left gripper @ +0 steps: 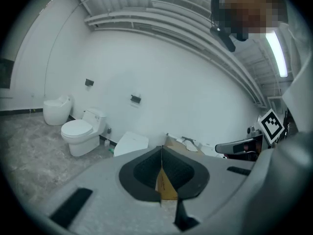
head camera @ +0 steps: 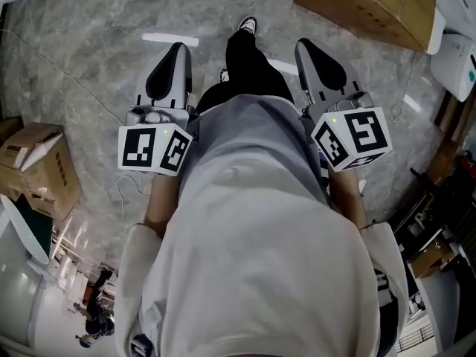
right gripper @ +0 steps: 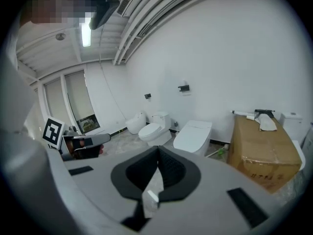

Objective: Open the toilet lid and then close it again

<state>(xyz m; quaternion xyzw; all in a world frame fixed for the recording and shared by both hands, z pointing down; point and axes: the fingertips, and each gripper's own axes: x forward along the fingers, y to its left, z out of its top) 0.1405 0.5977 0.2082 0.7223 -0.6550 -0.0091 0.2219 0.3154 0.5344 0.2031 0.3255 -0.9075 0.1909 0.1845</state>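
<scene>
Several white toilets stand along the far wall, all some way off. In the right gripper view the nearest is a squat toilet [right gripper: 194, 136] with its lid down, then a two-piece toilet [right gripper: 155, 130] and a round one [right gripper: 134, 123]. The left gripper view shows the two-piece toilet [left gripper: 80, 131], lid down, and the round one [left gripper: 56, 109]. I hold both grippers in front of my body over the floor, touching nothing. My left gripper [head camera: 177, 47] [left gripper: 161, 148] is shut and empty. The pads of my right gripper [head camera: 305, 43] [right gripper: 157, 150] meet with nothing between them.
A large cardboard box [right gripper: 261, 153] [head camera: 372, 2] stands ahead on the right. A smaller box [head camera: 37, 166] sits at my left. White ceramic pieces [head camera: 454, 58] line the right edge. The floor [head camera: 89, 65] is grey marble tile, and my foot [head camera: 248, 25] is stepping forward.
</scene>
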